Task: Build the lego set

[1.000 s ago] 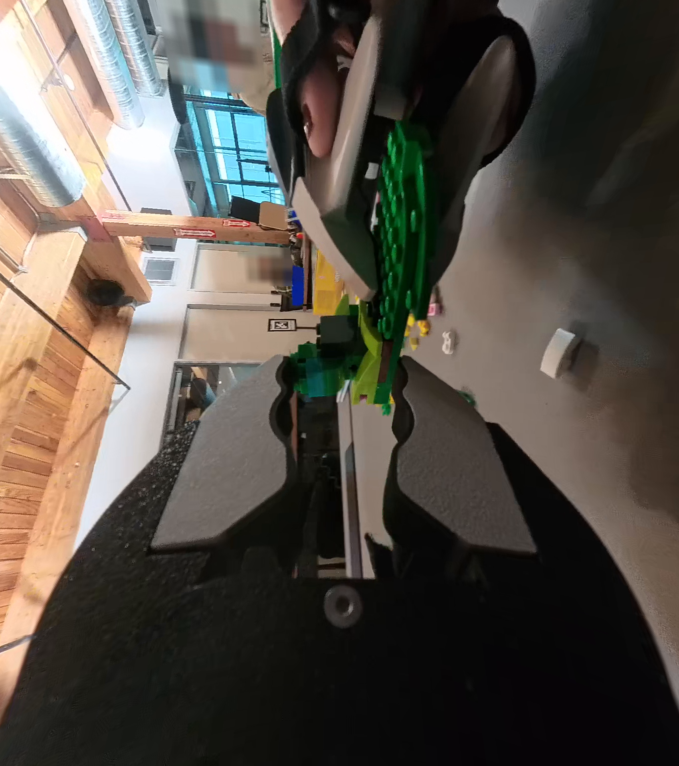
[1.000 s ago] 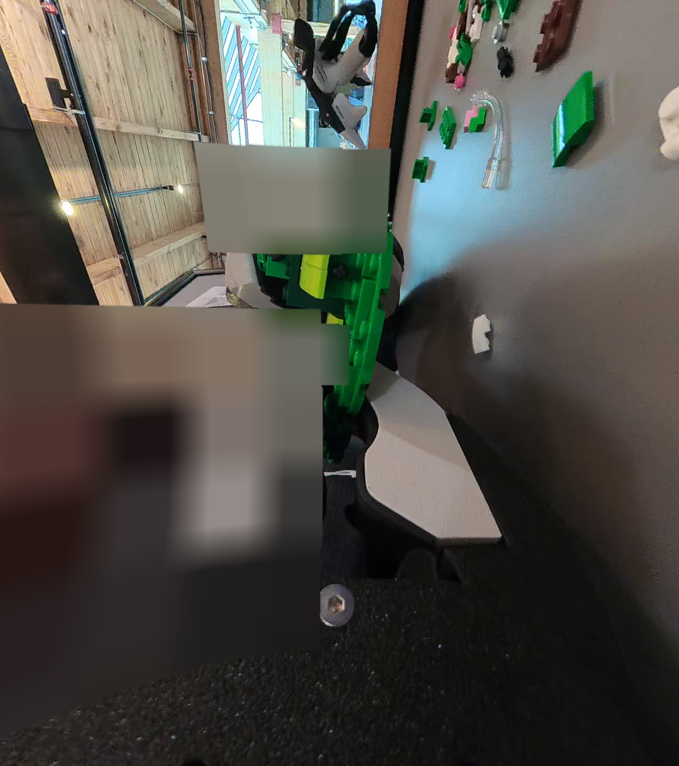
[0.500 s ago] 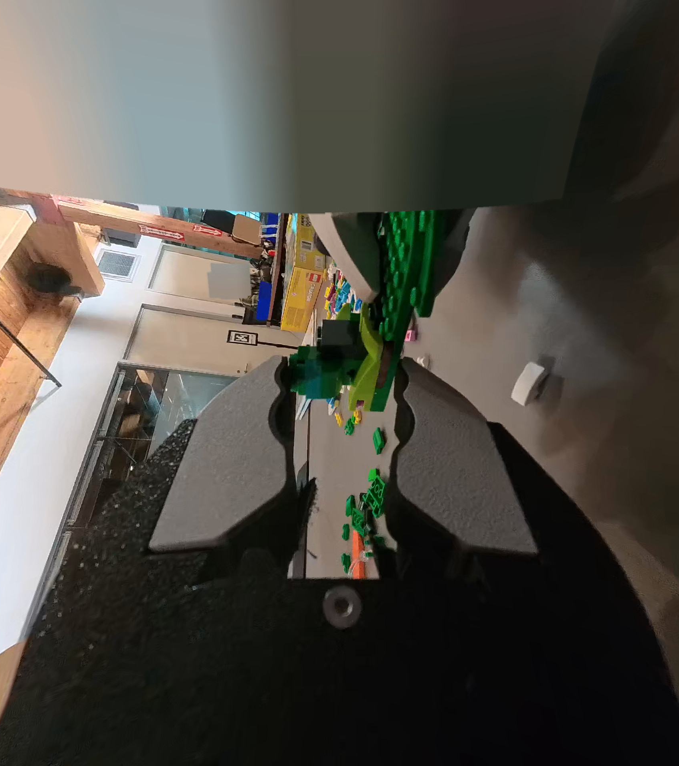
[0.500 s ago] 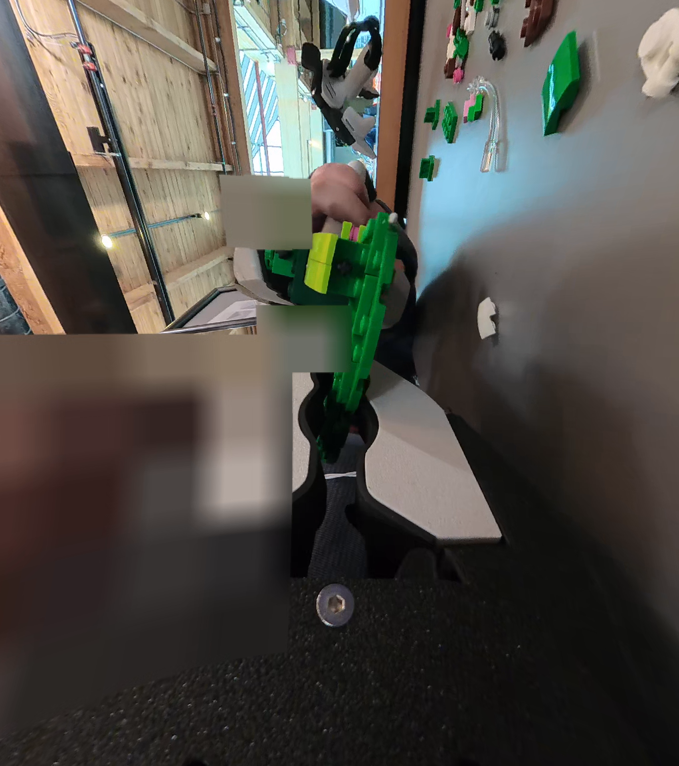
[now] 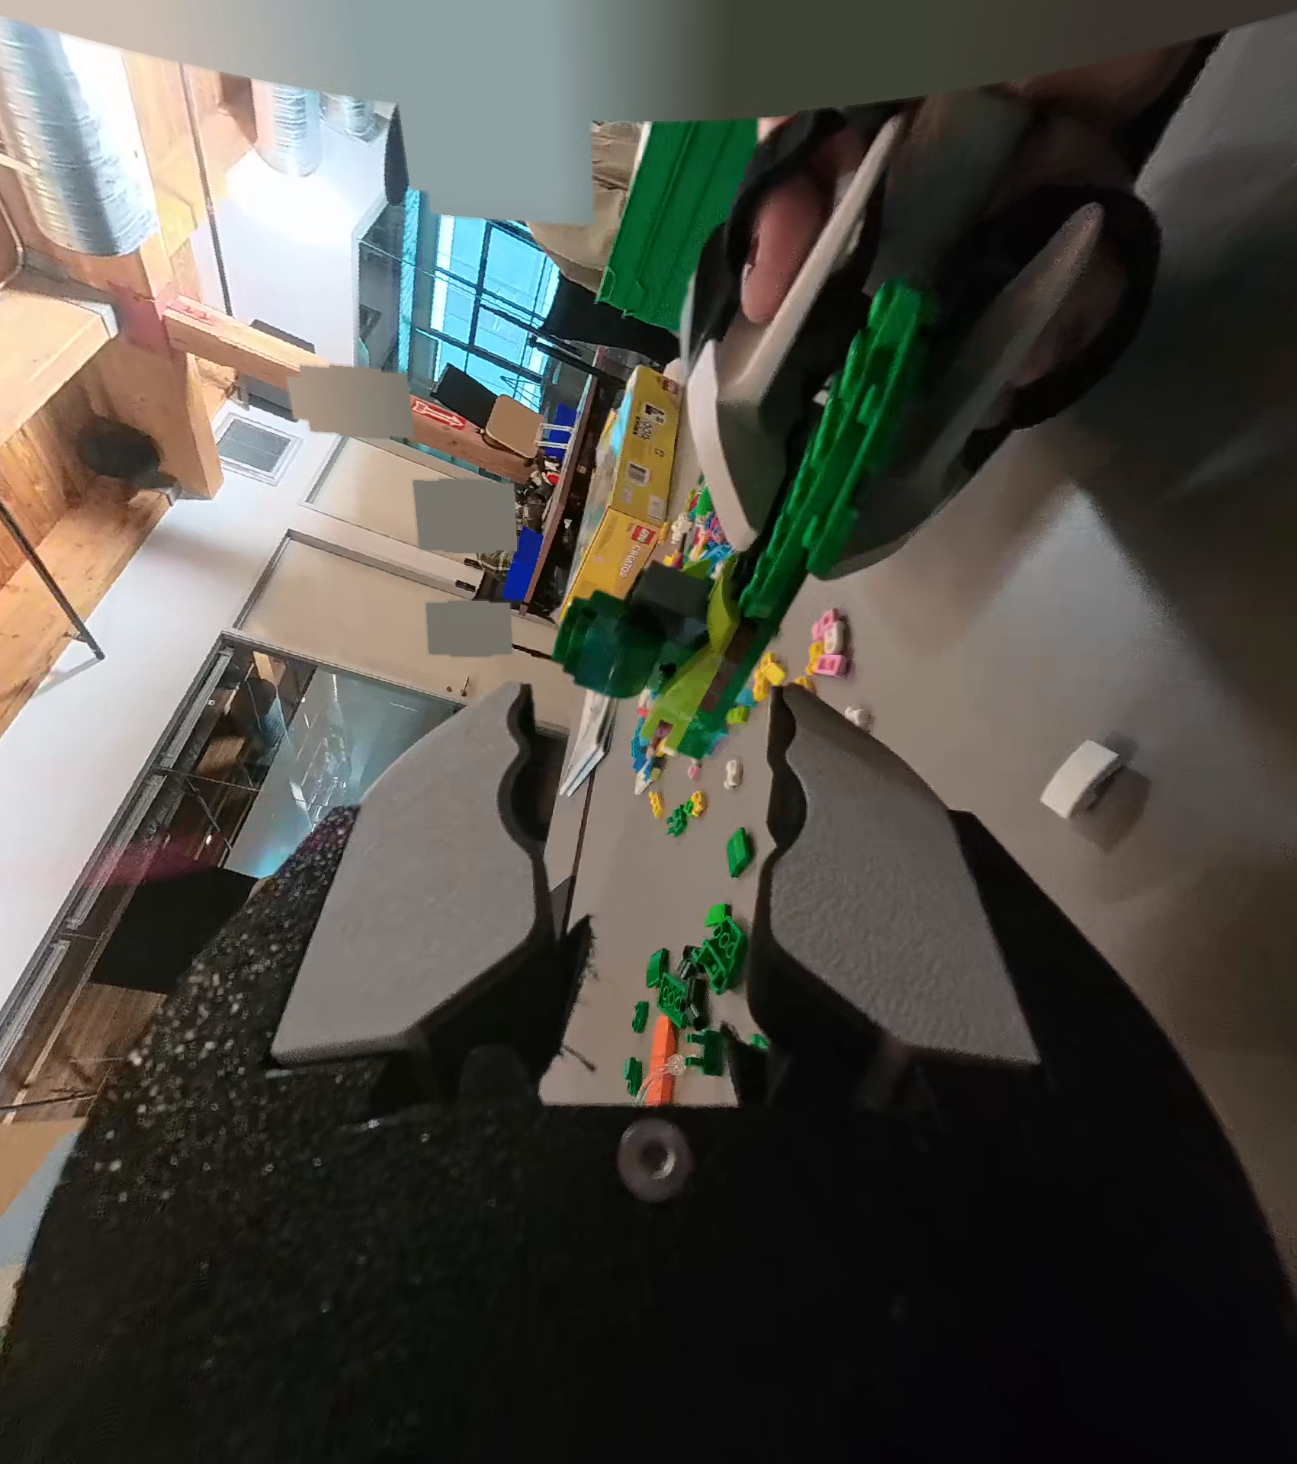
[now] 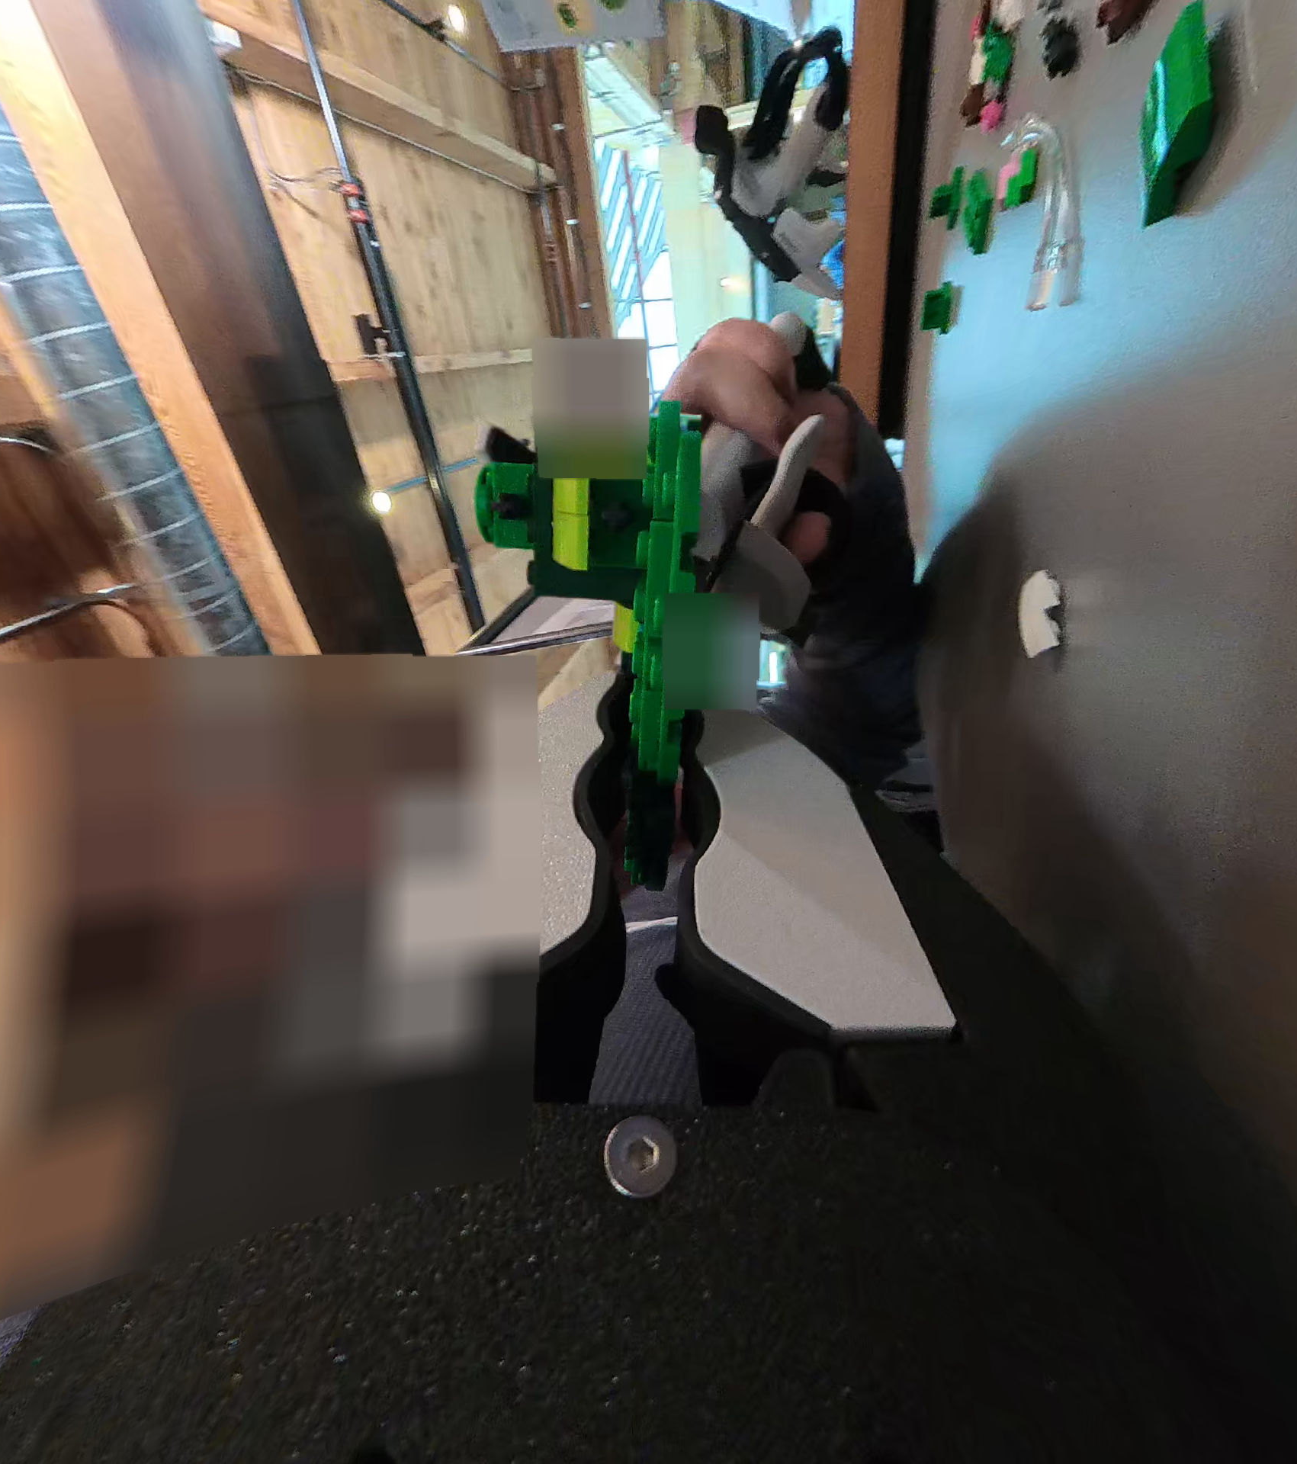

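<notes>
A green Lego build (image 6: 657,554), a flat green plate with lime and dark green bricks on one side, is held edge-on above the grey table (image 6: 1184,713). My right gripper (image 6: 649,792) is shut on the plate's near end. In the left wrist view the right gripper (image 5: 811,515) grips the plate (image 5: 843,444) at the top. My left gripper (image 5: 649,713) is open, and the build's lime end (image 5: 696,689) lies just beyond its fingertips. The left gripper also shows in the right wrist view (image 6: 748,515), beside the plate's far end.
Loose green bricks (image 5: 708,958), an orange piece (image 5: 661,1061), pink and yellow bricks (image 5: 827,642) and a white piece (image 5: 1081,780) lie on the table. Yellow boxes (image 5: 629,507) stand farther back. A green slope (image 6: 1176,119) and a clear curved piece (image 6: 1053,214) lie at the table's far end.
The build has tilted in the left wrist view and its end now sits beyond my left fingertips instead of between them. The plate sits deeper between my right fingers.
</notes>
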Demonstrator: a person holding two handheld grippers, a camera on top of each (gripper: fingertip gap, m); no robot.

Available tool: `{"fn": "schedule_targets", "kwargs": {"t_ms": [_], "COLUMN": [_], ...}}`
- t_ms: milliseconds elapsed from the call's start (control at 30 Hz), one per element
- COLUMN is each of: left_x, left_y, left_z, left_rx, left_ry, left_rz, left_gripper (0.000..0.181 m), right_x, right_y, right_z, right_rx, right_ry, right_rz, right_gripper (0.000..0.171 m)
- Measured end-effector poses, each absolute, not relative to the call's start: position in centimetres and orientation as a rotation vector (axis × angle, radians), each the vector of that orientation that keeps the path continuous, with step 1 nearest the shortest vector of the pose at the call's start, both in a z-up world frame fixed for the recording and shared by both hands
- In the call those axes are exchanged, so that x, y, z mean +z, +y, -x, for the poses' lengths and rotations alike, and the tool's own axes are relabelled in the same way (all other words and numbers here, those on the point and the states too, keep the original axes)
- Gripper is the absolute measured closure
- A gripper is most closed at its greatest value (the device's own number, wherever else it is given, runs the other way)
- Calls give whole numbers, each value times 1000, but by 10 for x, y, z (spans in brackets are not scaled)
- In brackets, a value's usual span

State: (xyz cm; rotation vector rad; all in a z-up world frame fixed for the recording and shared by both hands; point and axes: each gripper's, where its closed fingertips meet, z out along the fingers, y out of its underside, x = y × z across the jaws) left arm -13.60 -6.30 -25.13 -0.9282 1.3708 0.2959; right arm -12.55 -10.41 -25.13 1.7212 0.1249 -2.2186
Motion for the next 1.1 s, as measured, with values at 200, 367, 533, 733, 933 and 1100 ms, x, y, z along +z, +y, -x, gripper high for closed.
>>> {"fn": "schedule_targets", "kwargs": {"t_ms": [200, 367, 533, 733, 933, 1100], "left_x": [-246, -246, -246, -237, -237, -236], "left_y": [-63, -58, -48, -44, -36, -46], "left_z": [138, 144, 153, 159, 156, 146], "left_rx": [288, 223, -65, -192, 451, 556], "left_ry": [1341, 1304, 1175, 1087, 1184, 1229], "left_rz": [929, 1000, 1212, 1249, 995, 843], "left_gripper": [126, 127, 124, 108, 124, 144], "right_x": [-239, -238, -239, -232, -236, -239], "right_y": [-105, -99, -73, -45, -36, -37], "right_z": [119, 118, 121, 134, 155, 166], "right_rx": [-2257, -2283, -2333, -2408, -2436, -2428], "right_ry": [110, 157, 370, 401, 279, 224], "right_rz": [-1548, -1589, -1853, -1956, -1948, -1911], "right_gripper": [162, 163, 162, 162, 163, 162]}}
